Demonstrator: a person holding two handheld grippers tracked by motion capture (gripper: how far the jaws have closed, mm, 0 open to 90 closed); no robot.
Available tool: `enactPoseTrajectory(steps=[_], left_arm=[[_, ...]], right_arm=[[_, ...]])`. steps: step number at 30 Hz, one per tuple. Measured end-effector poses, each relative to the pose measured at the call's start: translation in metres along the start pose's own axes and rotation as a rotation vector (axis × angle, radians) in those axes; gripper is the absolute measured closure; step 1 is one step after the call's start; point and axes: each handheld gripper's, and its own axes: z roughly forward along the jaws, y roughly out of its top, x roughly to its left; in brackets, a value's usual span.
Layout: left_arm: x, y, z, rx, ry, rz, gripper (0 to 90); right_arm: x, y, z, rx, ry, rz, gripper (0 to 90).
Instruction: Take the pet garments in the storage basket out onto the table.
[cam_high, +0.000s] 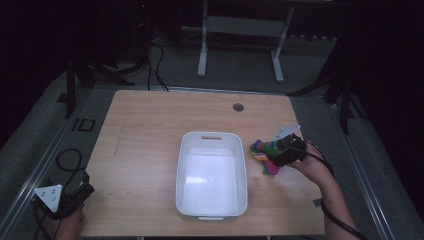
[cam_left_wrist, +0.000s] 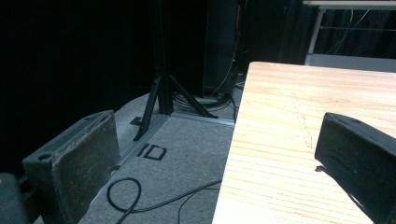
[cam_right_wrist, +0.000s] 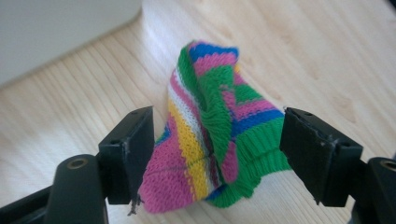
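Observation:
A striped knitted sock (cam_high: 262, 148) in green, pink, blue and yellow lies crumpled on the wooden table (cam_high: 145, 130), just right of the white bin (cam_high: 186, 150). My right gripper (cam_high: 275, 156) sits at the sock with its jaws apart on either side of it. In the right gripper view the sock (cam_right_wrist: 210, 126) bulges up between the jaws of the right gripper (cam_right_wrist: 219, 137); the left jaw touches its pink edge and the right jaw is beside its green cuff. My left gripper (cam_high: 82, 192) is open at the table's front left corner, holding nothing (cam_left_wrist: 219, 154).
The white bin is empty and stands in the middle of the table, its wall (cam_right_wrist: 60, 28) close to the sock. A cable hole (cam_high: 238, 107) is near the far edge. Cables (cam_left_wrist: 140, 196) and a stand leg (cam_left_wrist: 156, 102) are on the floor left of the table.

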Motion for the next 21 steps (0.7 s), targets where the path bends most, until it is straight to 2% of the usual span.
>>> enactPoseTrajectory(steps=[1,2,4,6,7,8,10,12,13,14,15,16,18,19,21], left_arm=[[0.000,0.000,0.000,0.001,0.000,0.000,0.4],[0.000,0.000,0.000,0.001,0.000,0.000,0.4],[0.000,0.000,0.000,0.001,0.001,0.000,0.4],[0.000,0.000,0.000,0.000,0.001,0.000,0.4],[0.000,0.000,0.000,0.000,0.001,0.000,0.4],[0.000,0.000,0.000,0.001,0.001,0.003,0.4],[0.000,0.000,0.000,0.002,0.001,0.003,0.4],[0.000,0.000,0.000,0.002,0.001,0.002,0.4],[0.000,0.000,0.000,0.002,0.001,0.002,0.4],[0.000,0.000,0.000,0.003,0.001,0.001,0.4],[0.000,0.000,0.000,0.003,0.001,0.001,0.4],[0.000,0.000,0.000,0.003,0.002,0.000,0.4],[0.000,0.000,0.000,0.003,0.002,0.000,0.4],[0.000,0.000,0.000,0.003,0.002,0.000,0.4],[0.000,0.000,0.001,0.005,0.000,-0.003,0.4]], right_arm=[[0.000,-0.002,-0.006,-0.025,-0.002,0.016,20.8],[-0.002,-0.010,-0.016,-0.078,-0.008,0.064,17.6],[-0.001,-0.018,-0.023,-0.118,-0.012,0.089,10.8],[0.001,-0.029,-0.026,-0.155,-0.015,0.116,10.8],[0.001,-0.029,-0.026,-0.155,-0.015,0.116,10.8],[0.004,-0.041,-0.026,-0.180,-0.021,0.150,10.6],[0.007,-0.053,-0.025,-0.198,-0.043,0.182,10.7],[0.008,-0.065,-0.023,-0.228,-0.031,0.230,10.7],[0.008,-0.065,-0.023,-0.228,-0.031,0.230,10.7],[0.010,-0.078,-0.022,-0.246,-0.047,0.274,10.7],[0.010,-0.078,-0.022,-0.246,-0.047,0.274,10.7],[0.011,-0.090,-0.020,-0.272,-0.060,0.308,10.7],[0.012,-0.100,-0.020,-0.299,-0.091,0.334,10.7],[0.012,-0.100,-0.020,-0.299,-0.091,0.334,10.7],[0.014,-0.118,-0.017,-0.348,-0.134,0.389,10.7]])
